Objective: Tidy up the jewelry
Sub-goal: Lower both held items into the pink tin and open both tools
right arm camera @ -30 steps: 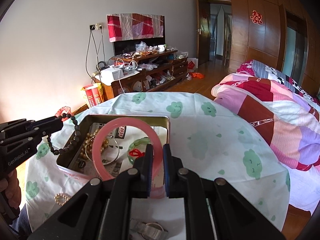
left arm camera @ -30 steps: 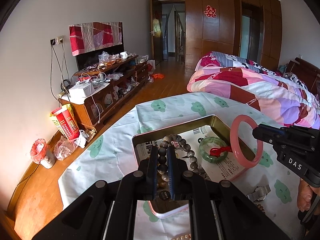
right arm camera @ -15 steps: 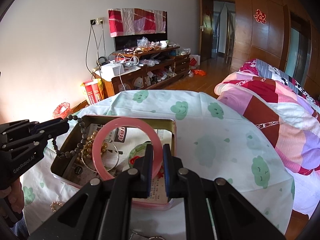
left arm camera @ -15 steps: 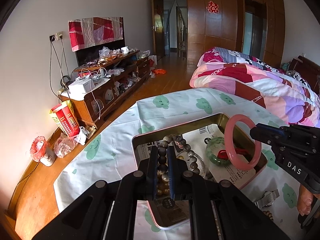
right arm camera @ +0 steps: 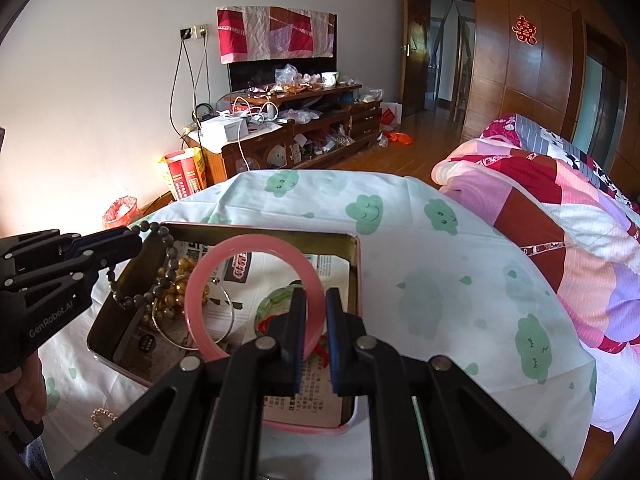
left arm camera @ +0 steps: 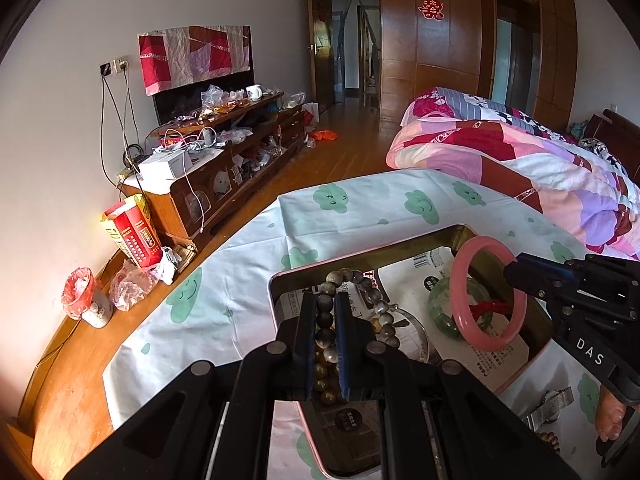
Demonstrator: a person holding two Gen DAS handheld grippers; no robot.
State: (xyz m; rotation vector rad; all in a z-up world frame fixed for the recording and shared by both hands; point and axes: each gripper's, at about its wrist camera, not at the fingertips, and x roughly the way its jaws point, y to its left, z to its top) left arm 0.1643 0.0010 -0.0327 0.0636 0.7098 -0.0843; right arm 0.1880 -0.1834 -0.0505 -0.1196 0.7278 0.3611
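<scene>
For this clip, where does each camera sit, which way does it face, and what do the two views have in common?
Left wrist: on the left gripper, looking forward and down along its fingers, shut on the dark bead bracelet over the tin box; a hand shows at right.
Right wrist: on the right gripper, same heading, shut on the pink bangle; a hand shows at left.
Shared: box, both pieces, each other's gripper, green bangle, bed.
</scene>
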